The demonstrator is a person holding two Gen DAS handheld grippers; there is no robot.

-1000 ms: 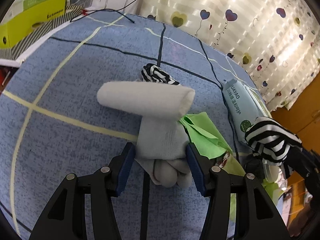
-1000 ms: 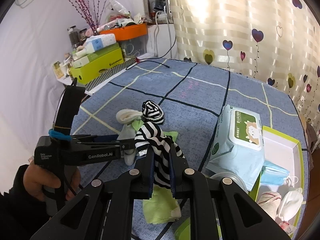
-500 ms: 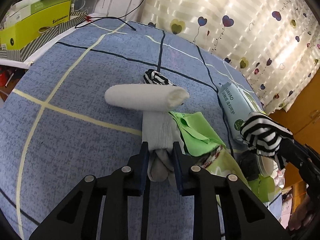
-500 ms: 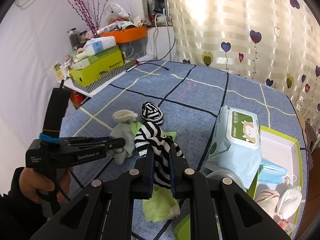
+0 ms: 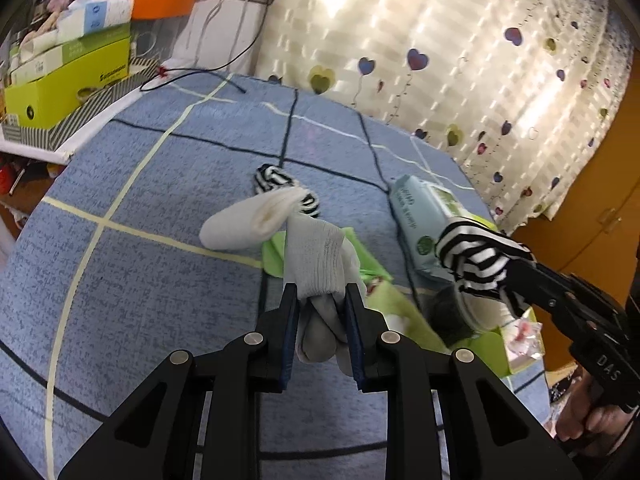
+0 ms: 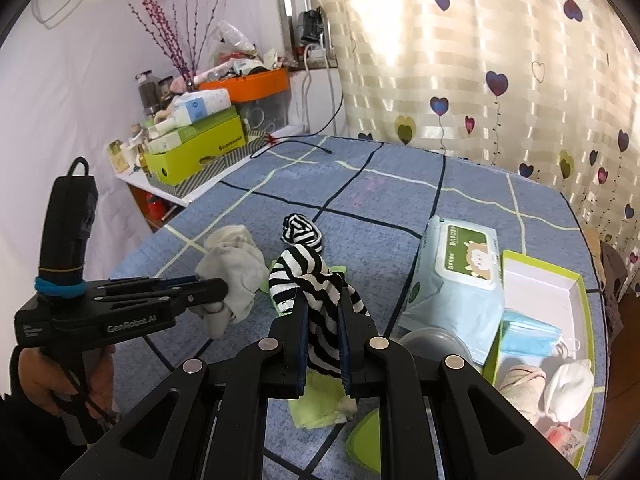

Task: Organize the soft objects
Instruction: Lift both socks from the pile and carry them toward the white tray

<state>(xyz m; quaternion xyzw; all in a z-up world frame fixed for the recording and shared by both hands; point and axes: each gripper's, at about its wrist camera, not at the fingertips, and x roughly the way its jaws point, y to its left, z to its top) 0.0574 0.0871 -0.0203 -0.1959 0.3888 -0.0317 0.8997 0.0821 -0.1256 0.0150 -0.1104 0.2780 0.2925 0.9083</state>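
left tool [image 5: 320, 300]: clamped on the bunched end of the grey-white sock [image 5: 316, 264]. The jaws pulled in on it within the last second or so, and the fabric is squeezed tight between the pads.
grey-white sock: mostly lifted off the blue checked bedspread [image 5: 140, 280]. Its far end flops out to the left and may be brushing the cover, can't say for sure.
right tool [image 6: 324, 316]: narrow, pinching a black-and-white striped sock [image 6: 308, 280] that hangs up and forward over the fingers.
other striped sock [image 6: 301, 231]: balled up on the bedspread just behind the held one, not touched by anything.
green cloth [image 5: 360, 264]: lying under and beside both socks.
tray [image 6: 552, 280]: green-edged box off to the right with face masks [image 6: 528, 336] and a couple of soft bits already in it. My guess is that's the drop spot. Wipes pack [image 6: 460, 276] sits right next to it.
risk 1: the left tool only has the tip of the sock, so a quick swing could let it slide out.
risk 2: the dangling end might snag the green cloth or drag the balled sock along.
risk 3: both tools are close together, so crossing toward the tray could knock them into each other.
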